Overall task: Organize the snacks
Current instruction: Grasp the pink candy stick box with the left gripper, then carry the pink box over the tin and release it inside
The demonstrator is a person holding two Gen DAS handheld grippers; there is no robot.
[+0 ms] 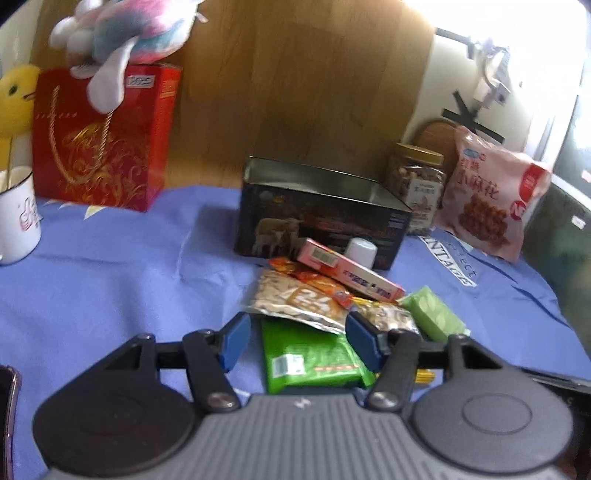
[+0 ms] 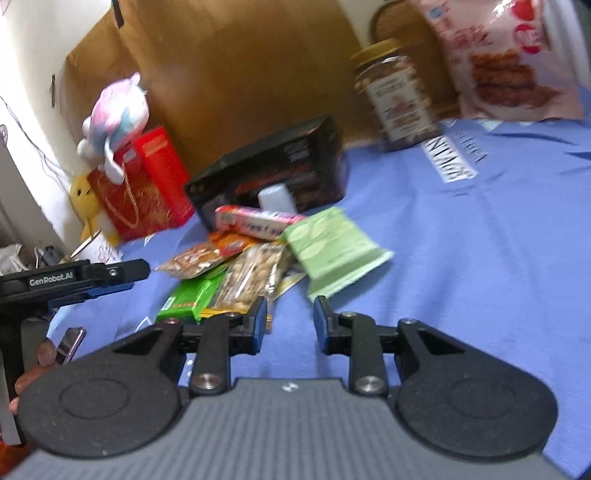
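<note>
Two snack packets (image 1: 295, 302) before dark tin (image 1: 317, 210)

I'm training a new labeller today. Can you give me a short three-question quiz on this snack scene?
1. True or false: the left claw is shut on a packet.
2. What stands directly left of the pink snack bag: A) a mug, B) a lidded jar, C) a phone?
3. Fill in: the plush toy sits on top of the red ____.

Key: 1 false, both claws are open and empty; 2 B, the jar; 3 gift bag.
</note>
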